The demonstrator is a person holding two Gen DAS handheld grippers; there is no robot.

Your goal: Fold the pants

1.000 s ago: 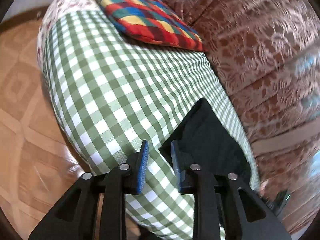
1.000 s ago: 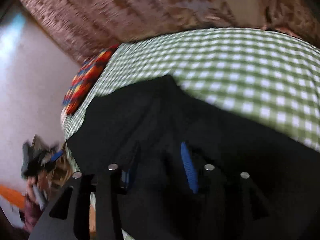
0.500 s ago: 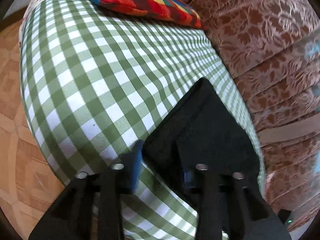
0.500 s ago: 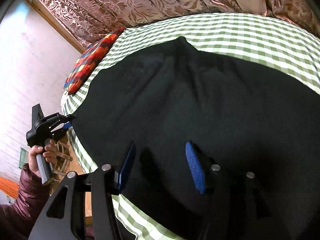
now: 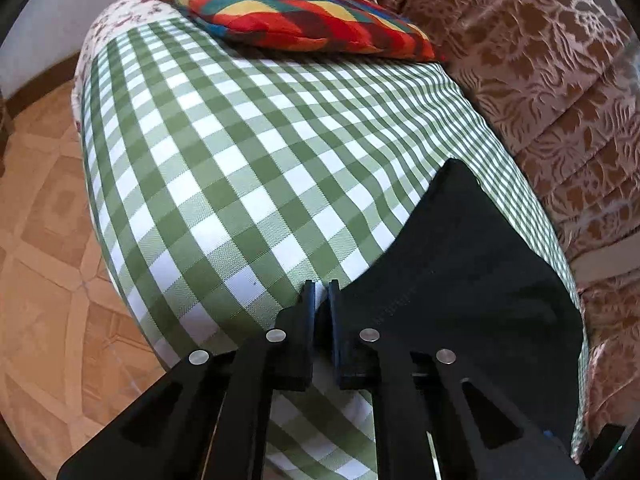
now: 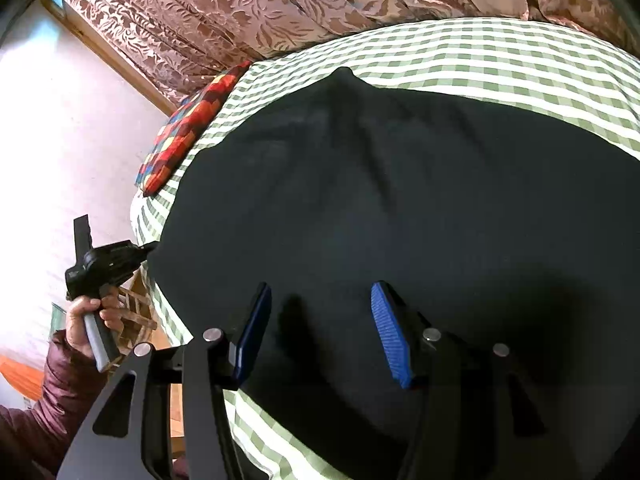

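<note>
Black pants [image 6: 400, 200] lie spread flat on a bed with a green checked sheet [image 5: 240, 160]. In the left wrist view the pants [image 5: 472, 272] fill the lower right. My left gripper [image 5: 322, 292] is shut on their near left corner, at the bed's edge. From the right wrist view the left gripper [image 6: 148, 249] shows at that same corner, held by a hand [image 6: 86, 316] in a maroon sleeve. My right gripper [image 6: 320, 292] stands open over the pants near their front edge, its blue pads [image 6: 390, 332] apart.
A multicoloured checked pillow [image 5: 296, 8] lies at the far end of the bed. Brown patterned curtains [image 5: 540, 60] hang along the bed's far side. Wooden floor [image 5: 40, 240] lies beyond the bed's near edge. A wooden frame [image 6: 132, 320] stands below the left gripper.
My left gripper moved onto the pants' corner and shut on it. My right gripper came down closer over the pants and its fingers spread a little wider.
</note>
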